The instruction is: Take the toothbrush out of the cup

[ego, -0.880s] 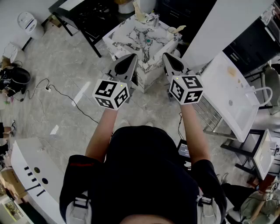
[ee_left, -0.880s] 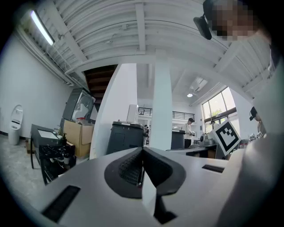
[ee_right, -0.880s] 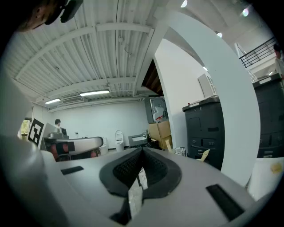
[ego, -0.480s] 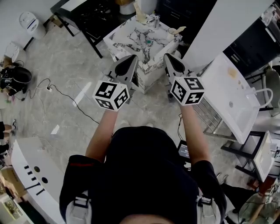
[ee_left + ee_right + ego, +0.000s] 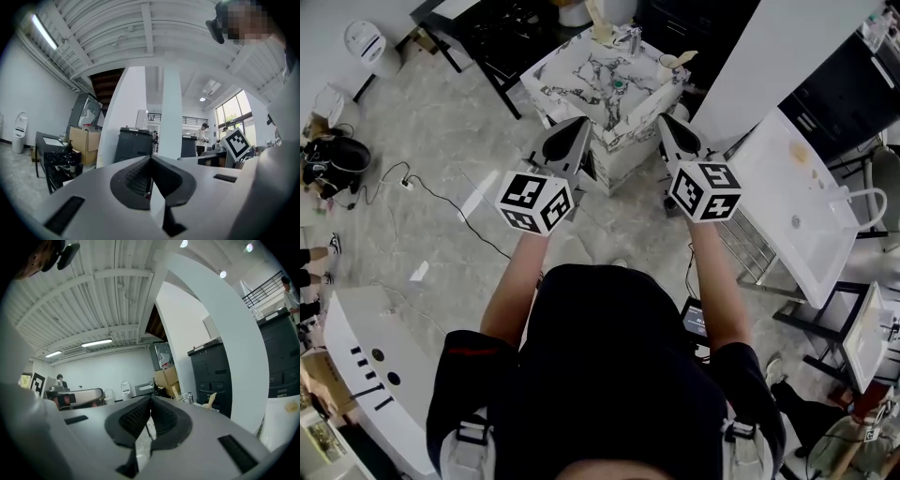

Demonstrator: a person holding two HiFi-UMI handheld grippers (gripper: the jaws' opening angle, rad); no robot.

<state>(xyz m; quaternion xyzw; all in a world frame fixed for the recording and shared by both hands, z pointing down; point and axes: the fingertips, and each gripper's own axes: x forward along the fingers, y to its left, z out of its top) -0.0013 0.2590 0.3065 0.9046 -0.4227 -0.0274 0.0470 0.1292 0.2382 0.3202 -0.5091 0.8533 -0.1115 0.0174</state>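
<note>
**ITEM: TOOTHBRUSH IN CUP, NOT YET HANDLED**

Location. The toothbrush [image 5: 685,58] is seen as a pale, cream-coloured stick leaning out of a small cup [image 5: 668,65]. The cup stands at the far right corner of a marble-patterned washstand [image 5: 565,86]. It lies ahead of the right jaws and a little to their right, well apart from them. From the left jaws it lies ahead and well off to the right.

Handling (judged). The item is taken to be light, thin and stiff, with a smooth shaft that may slip. A hold is best taken on the length showing above the cup rim, across its narrow width. Which end shows cannot be told. The cup looks light and may tip or lift with the pull.

Grippers. The left gripper [image 5: 150,159] is closed with its pads together and nothing between them. The right gripper [image 5: 150,399] is likewise closed and empty.

Pose. Both forearms are held forward and nearly parallel. The grippers are held level, short of the washstand's near edge.
</note>
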